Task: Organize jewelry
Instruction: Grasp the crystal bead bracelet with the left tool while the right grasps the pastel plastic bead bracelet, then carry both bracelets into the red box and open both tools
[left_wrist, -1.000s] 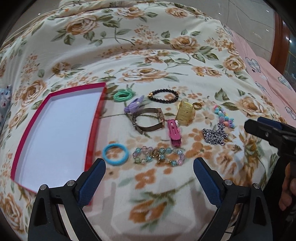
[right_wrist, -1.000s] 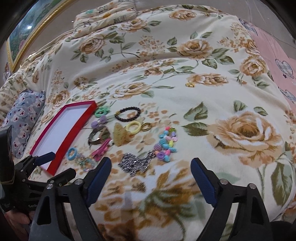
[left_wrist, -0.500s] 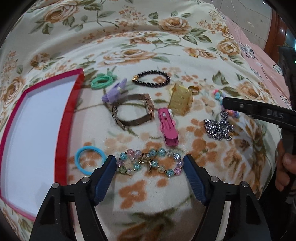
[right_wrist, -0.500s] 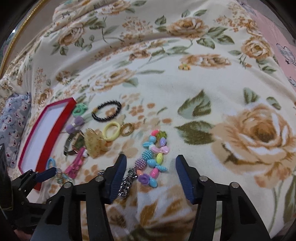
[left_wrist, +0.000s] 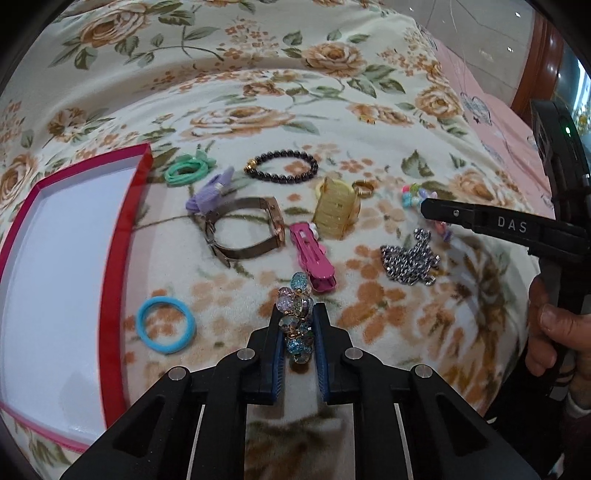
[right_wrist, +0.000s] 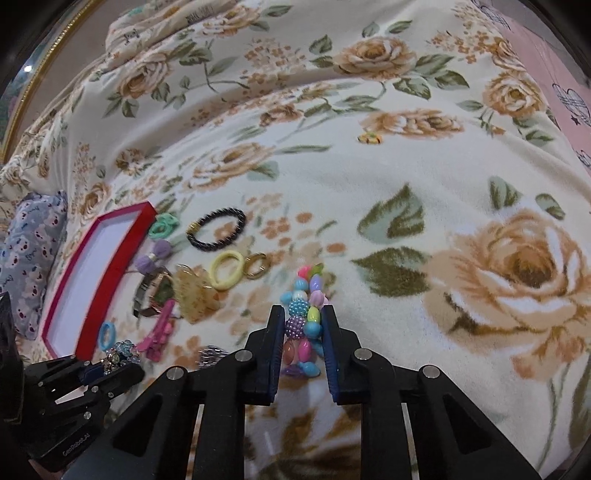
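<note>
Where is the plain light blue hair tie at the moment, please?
In the left wrist view, the plain light blue hair tie lies flat on the floral blanket, just right of the red-rimmed white tray and left of the left tongs.

Floral blanket (left_wrist: 258, 110) under scattered jewelry and red tray (left_wrist: 107, 280).

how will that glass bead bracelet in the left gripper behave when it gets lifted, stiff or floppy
Probably floppy: the glass bead bracelet has bunched into a clump between the closing jaws of the left gripper, so its free loops will likely dangle. The round, glossy beads may slip against the pads. It looks fairly heavy for its size.
</note>
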